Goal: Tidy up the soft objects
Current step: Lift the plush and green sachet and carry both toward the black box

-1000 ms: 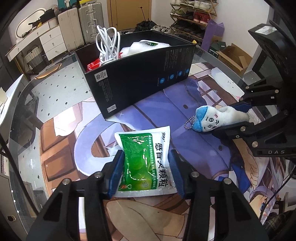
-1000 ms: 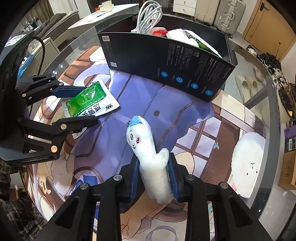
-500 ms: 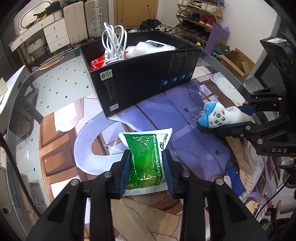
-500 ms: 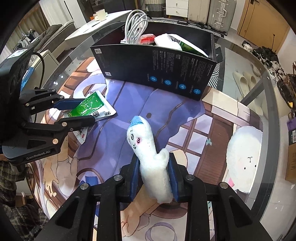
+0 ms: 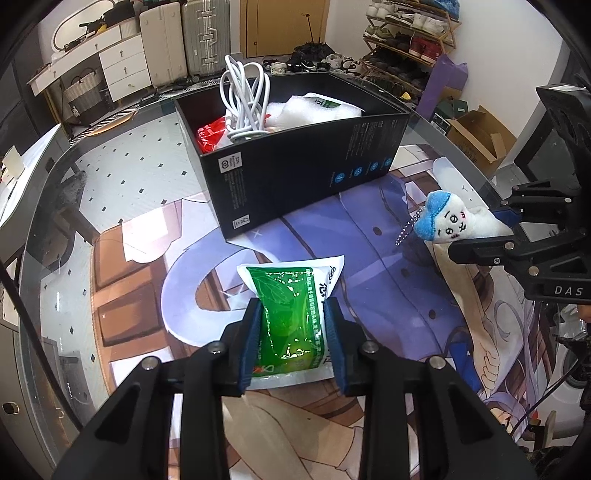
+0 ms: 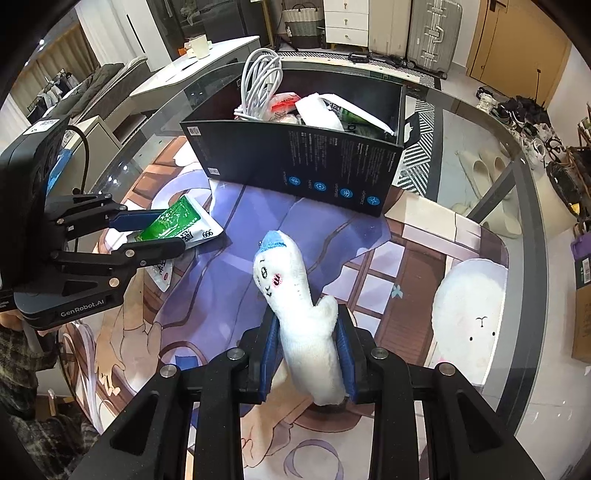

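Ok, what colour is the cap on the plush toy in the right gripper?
Blue, on a white plush toy; the right gripper holds it. Shows best in the right wrist view.

We see a green and white sachet (image 5: 291, 314), a white plush toy (image 6: 299, 314) with a blue cap, a black box (image 5: 306, 177) with small blue round marks, white cable (image 5: 243, 99), and a purple, brown and cream cartoon-print mat (image 5: 369, 258).

Suitcases (image 5: 184, 40), shoe rack (image 5: 410, 33), white drawers (image 5: 122, 66).
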